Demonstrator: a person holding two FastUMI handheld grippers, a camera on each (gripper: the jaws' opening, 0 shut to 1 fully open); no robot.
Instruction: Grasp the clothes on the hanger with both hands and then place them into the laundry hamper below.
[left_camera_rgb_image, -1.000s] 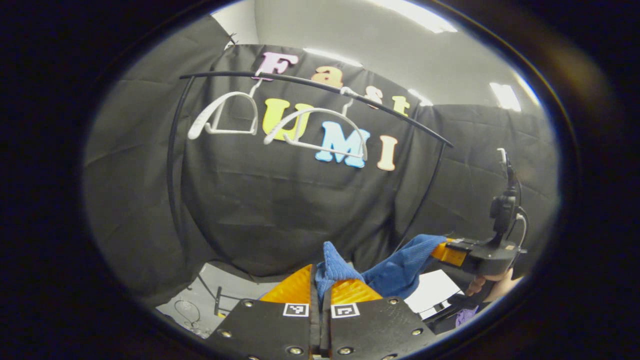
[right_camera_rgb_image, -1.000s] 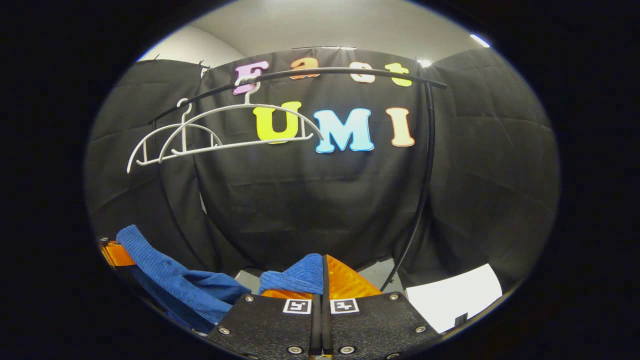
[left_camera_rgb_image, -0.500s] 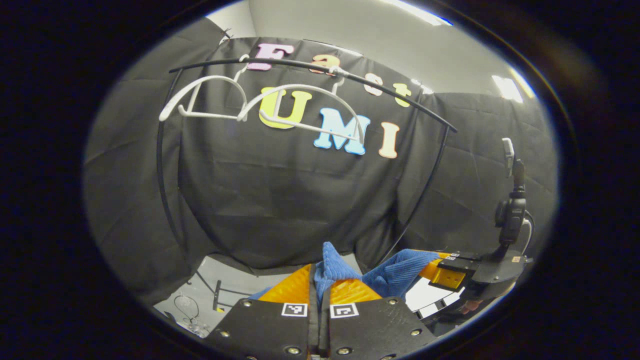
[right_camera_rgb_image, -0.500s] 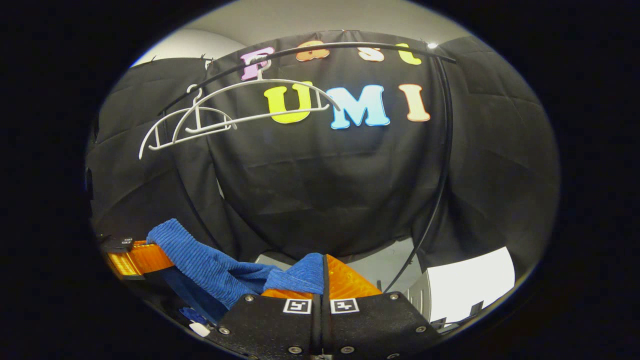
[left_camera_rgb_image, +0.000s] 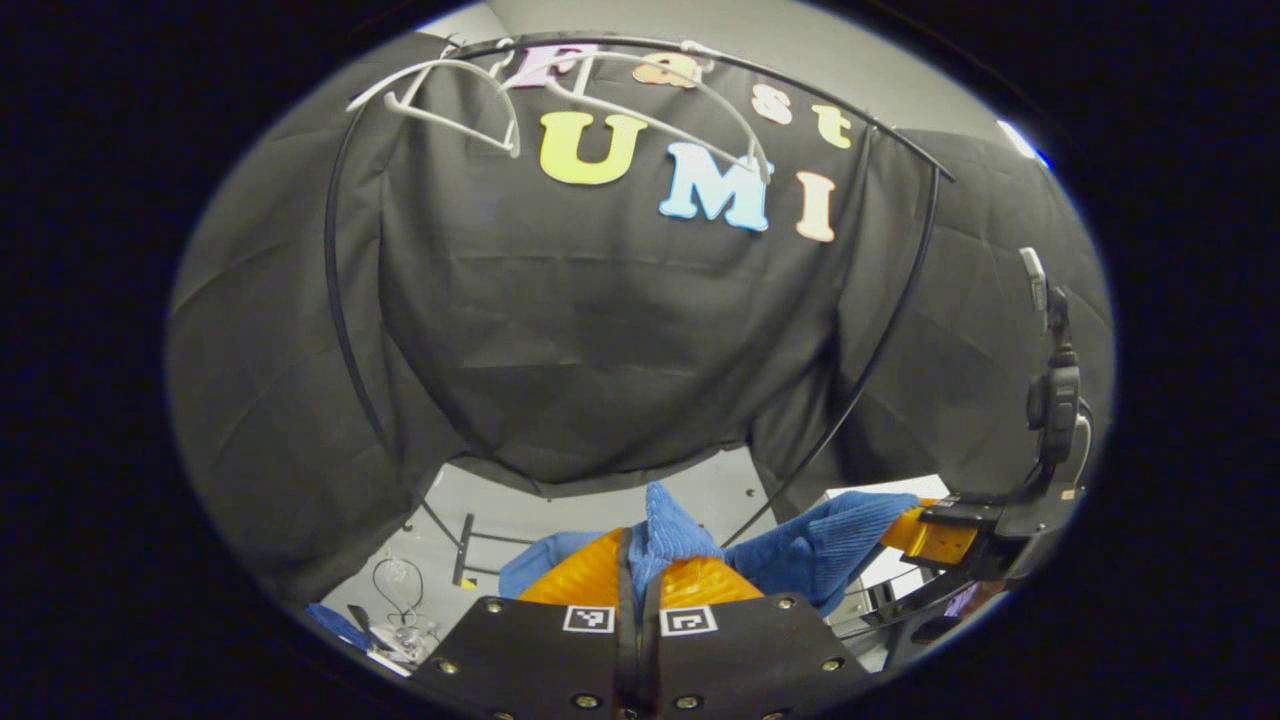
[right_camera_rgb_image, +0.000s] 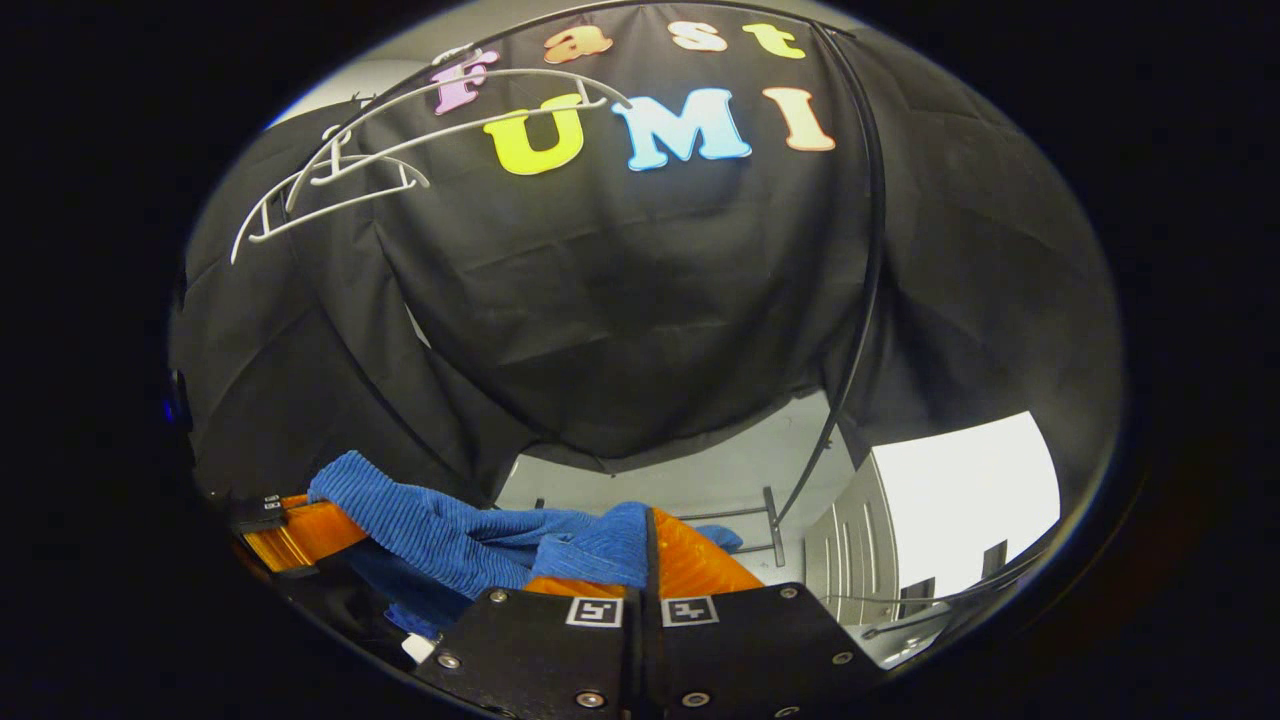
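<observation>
A blue ribbed garment (left_camera_rgb_image: 815, 545) hangs stretched between both grippers, off the hangers. In the left gripper view my left gripper (left_camera_rgb_image: 640, 545) is shut on one bunched end of it, and the right gripper (left_camera_rgb_image: 915, 530) holds the other end at the right. In the right gripper view my right gripper (right_camera_rgb_image: 648, 535) is shut on the garment (right_camera_rgb_image: 440, 520), which runs left to the left gripper (right_camera_rgb_image: 300, 530). Two white hangers (left_camera_rgb_image: 470, 90) (right_camera_rgb_image: 330, 190) hang bare on the black rail (left_camera_rgb_image: 830, 105) high above. A white slatted container (right_camera_rgb_image: 900, 530) stands low at the right.
The rack's black curved uprights (right_camera_rgb_image: 860, 330) (left_camera_rgb_image: 335, 290) frame the black cloth wall. Its base bars (right_camera_rgb_image: 770, 515) rest on the grey floor (left_camera_rgb_image: 520, 500). Loose cables (left_camera_rgb_image: 395, 590) lie on the floor at the lower left.
Both grippers have come down with the garment still held between them. The rail and hangers have risen toward the top of both views and more floor shows below the cloth wall.
</observation>
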